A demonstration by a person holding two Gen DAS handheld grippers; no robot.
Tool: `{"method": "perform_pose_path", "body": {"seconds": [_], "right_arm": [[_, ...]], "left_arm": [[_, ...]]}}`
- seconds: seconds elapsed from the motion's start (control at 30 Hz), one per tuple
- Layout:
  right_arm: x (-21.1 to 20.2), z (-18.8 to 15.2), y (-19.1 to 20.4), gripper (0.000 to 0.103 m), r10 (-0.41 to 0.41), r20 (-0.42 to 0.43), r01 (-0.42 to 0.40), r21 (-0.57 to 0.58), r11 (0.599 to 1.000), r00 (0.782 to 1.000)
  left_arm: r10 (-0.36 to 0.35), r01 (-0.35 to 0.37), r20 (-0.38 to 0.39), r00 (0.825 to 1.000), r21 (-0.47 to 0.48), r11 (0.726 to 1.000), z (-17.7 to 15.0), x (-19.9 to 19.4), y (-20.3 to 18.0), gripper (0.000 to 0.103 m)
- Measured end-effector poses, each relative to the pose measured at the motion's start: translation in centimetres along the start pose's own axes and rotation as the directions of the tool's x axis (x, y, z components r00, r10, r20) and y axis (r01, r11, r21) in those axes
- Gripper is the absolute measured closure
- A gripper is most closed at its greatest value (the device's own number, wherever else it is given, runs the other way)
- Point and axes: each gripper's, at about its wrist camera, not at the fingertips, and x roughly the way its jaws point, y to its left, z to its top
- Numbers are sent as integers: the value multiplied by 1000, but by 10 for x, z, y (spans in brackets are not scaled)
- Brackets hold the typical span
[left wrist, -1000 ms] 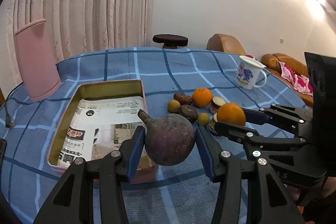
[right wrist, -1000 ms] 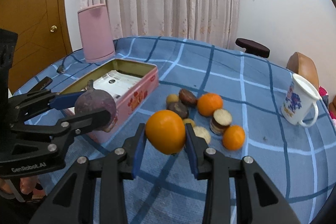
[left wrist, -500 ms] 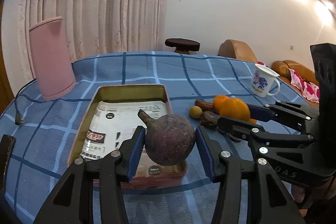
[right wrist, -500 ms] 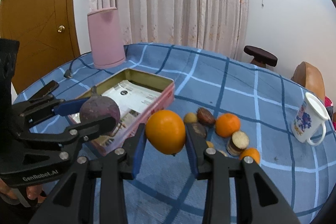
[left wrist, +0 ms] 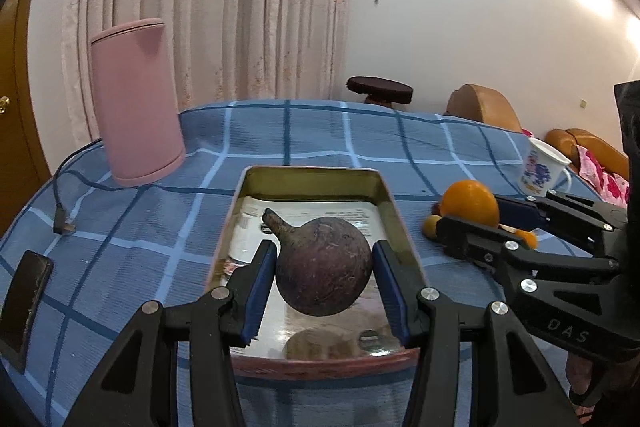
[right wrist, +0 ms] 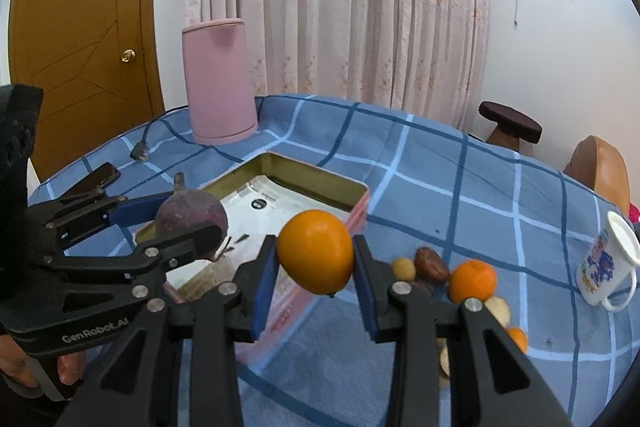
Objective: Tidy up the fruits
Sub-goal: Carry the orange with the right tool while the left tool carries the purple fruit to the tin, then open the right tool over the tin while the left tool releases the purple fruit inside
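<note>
Both of my hands have slid over toward the tin since a second ago, so now the left gripper (left wrist: 324,269) hangs right over the open pink tin (left wrist: 394,211) instead of beside it. It is clamped on the dark purple fruit (left wrist: 324,267), which has a little stem sticking up and floats above the paper lining (left wrist: 304,205) in the tin. My right gripper (right wrist: 315,253) is squeezed tight on a big orange (right wrist: 315,251), and that one has come closer too; I see it above the near corner of the tin, though the bent lens makes it hard to say if it is over the inside or just past the wall. I think this means both fruits are almost ready to be set down in the tin, and the purple one looks first in line. More fruit waits on the blue checked cloth (right wrist: 440,187): another orange (right wrist: 472,281), a brown fruit (right wrist: 430,263), a small yellow one (right wrist: 403,267) and some cut pieces. A mug (right wrist: 608,263) stands well off to the right, and a pink canister (left wrist: 136,103), a cable plug (left wrist: 64,225) and a dark phone (left wrist: 24,301) sit to the left. My two grippers are near each other, so they might bump when I lower them, and the round fruit may roll on the smooth paper.
</note>
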Motion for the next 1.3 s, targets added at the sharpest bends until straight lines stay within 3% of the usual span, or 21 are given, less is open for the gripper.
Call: {"method": "perform_pose_path", "body": {"seconds": [0.5,1.0,1.17,1.23,1.3], "right_arm": [[38,2,22,64,43,-57,-44,-25,999,997],[58,-6,25,63,79,-108,-82,-30,996,991],[52,-7,22,53,103,-94,-105,-16,994,990],[46,-7,21,42,112,-80,-112,-4,994,991],[34,-8,18,32,116,-51,-116,12,993,992]], "left_arm": [[27,-28,-42,999,-28,999,-1,19,30,51],[45,-46,-92,995,-16,999,-7,33,36,51],[38,-43,-110,993,-40,998,-7,30,38,51],[28,-33,-99,995,-50,998,-7,24,39,50],[22,-26,-80,997,-57,998,-5,15,39,40]]}}
